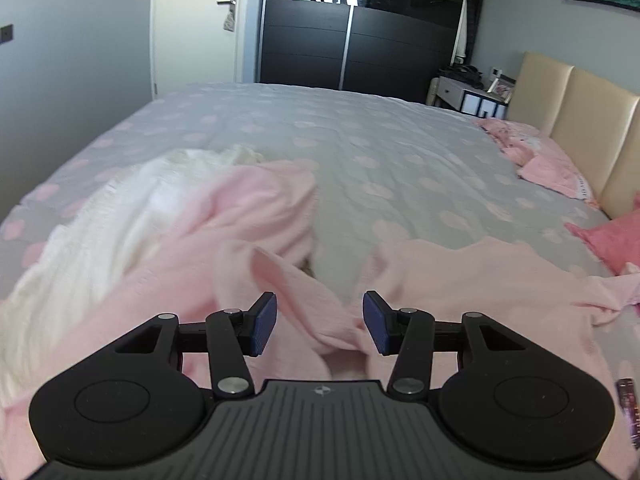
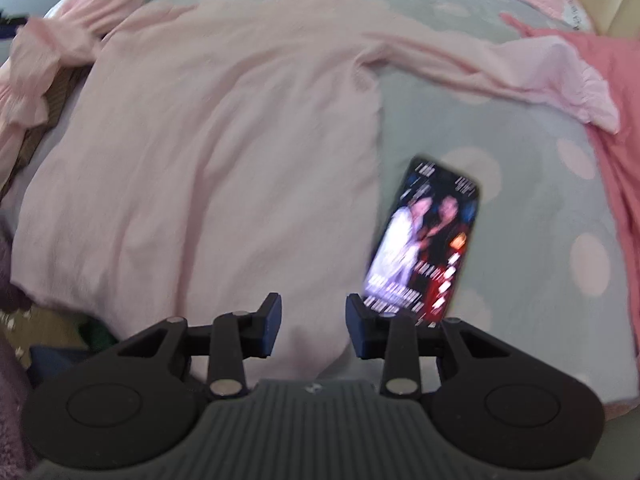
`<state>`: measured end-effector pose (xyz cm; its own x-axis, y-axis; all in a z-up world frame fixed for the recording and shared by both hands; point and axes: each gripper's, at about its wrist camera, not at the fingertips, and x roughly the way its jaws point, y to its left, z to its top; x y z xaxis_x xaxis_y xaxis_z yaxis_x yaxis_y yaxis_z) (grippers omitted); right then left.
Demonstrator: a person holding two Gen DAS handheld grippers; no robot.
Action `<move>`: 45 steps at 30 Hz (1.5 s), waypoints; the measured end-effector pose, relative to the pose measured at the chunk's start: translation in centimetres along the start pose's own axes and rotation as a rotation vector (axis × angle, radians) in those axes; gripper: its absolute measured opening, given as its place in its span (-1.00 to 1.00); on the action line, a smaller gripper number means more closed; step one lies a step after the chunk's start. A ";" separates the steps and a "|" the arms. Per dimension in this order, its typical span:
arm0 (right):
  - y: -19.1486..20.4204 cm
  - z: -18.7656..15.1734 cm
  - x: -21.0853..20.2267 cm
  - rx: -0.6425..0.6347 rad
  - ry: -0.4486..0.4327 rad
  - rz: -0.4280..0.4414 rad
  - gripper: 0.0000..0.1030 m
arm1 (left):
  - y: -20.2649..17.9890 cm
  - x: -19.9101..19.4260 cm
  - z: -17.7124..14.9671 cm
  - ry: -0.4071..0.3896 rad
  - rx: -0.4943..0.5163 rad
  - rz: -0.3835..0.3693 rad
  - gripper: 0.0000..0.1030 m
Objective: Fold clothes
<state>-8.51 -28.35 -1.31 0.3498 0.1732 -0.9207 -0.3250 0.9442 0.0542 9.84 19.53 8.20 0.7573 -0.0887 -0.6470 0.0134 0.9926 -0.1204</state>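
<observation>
Pink top: one pale pink long-sleeved top (image 2: 224, 136) lies spread flat on the bed, directly ahead of your right gripper; its body runs away from you, its two sleeves reach out to left and right.
Key relation: the hem sits just beyond your right gripper's jaws, so this hand looks nearer the body; your left is at the bunched left sleeve (image 1: 296, 304).
Right gripper (image 2: 313, 326): jaws part open, nothing between the pads.
Left gripper (image 1: 320, 322): jaws released, apart; a twist of sleeve fabric lies between them, unpinched.
Phone (image 2: 424, 240): one, screen lit, lying just right of the top's side edge, near your right gripper.
Other clothes: one white garment (image 1: 120, 216) beside the sleeve, one deeper pink piece (image 2: 616, 128) right.
Bed cover (image 1: 360, 152): grey, pale pink spots.
</observation>
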 end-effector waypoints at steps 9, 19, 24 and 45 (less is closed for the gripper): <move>0.3 -1.5 3.4 -0.028 0.074 -0.057 -0.73 | -1.9 0.1 -1.4 0.023 0.036 -0.030 -0.12; -2.5 -0.4 -1.5 0.100 0.035 -0.047 -0.98 | -1.6 -0.1 -2.0 0.048 0.027 -0.043 -0.12; -6.5 -1.2 -2.6 0.150 0.091 -0.174 -0.99 | -2.4 0.0 -2.5 0.076 0.070 -0.087 -0.12; -17.9 3.0 -1.8 0.364 0.059 -0.463 -1.00 | -9.0 -0.5 -15.1 0.554 0.353 -0.383 -0.11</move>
<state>-0.65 -44.66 0.55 0.3308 -0.2858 -0.8994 0.1756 0.9550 -0.2389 -0.55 9.35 -1.78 0.2203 -0.3682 -0.9032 0.4876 0.8436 -0.2250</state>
